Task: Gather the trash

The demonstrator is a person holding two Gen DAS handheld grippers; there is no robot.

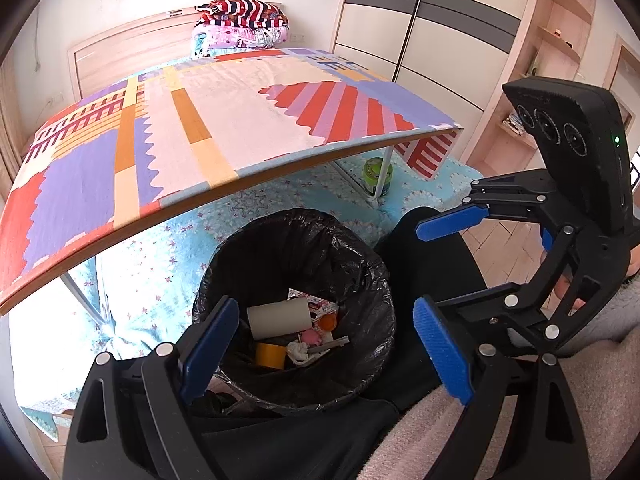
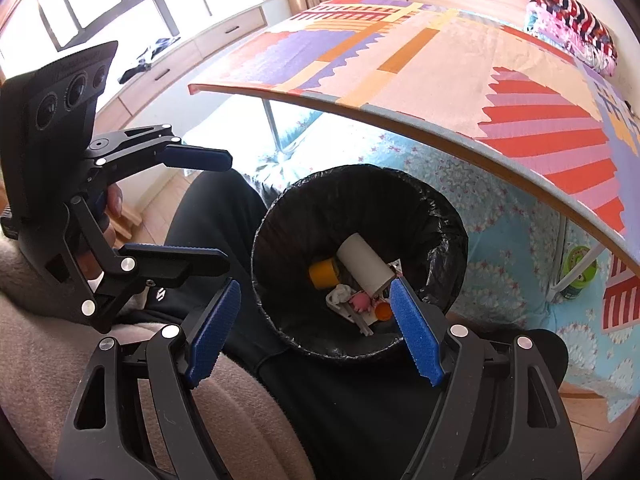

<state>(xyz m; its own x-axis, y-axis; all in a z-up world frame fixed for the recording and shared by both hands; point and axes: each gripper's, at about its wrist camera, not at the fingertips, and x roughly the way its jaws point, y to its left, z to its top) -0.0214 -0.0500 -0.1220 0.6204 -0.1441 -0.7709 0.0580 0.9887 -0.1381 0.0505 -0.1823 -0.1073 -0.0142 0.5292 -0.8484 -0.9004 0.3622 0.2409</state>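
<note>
While both grippers hang above bin (image 1: 294,308), nothing is held. Left gripper (image 1: 326,344): jaws spread, empty. Bin beside table (image 1: 224,120), trash inside: tube (image 1: 279,318), tape (image 1: 270,355), wrappers. Right gripper (image 2: 316,330): jaws spread, empty. Drop step judged done; tabletop seen bare, so next item must be located first.

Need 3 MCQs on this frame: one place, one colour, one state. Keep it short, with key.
1. Where is the cardboard tube?
A. on the table
B. in the trash bin
C. on the bed

2. What colour is the bin liner?
A. white
B. blue
C. black

3. What state is the left gripper in?
A. open, holding nothing
B. shut on the tube
C. shut on the tape roll

Key: B, the tube lies among the trash inside the bin; C, black plastic folds over the rim; A, its blue fingers stand wide apart over the bin with nothing between them.
</note>
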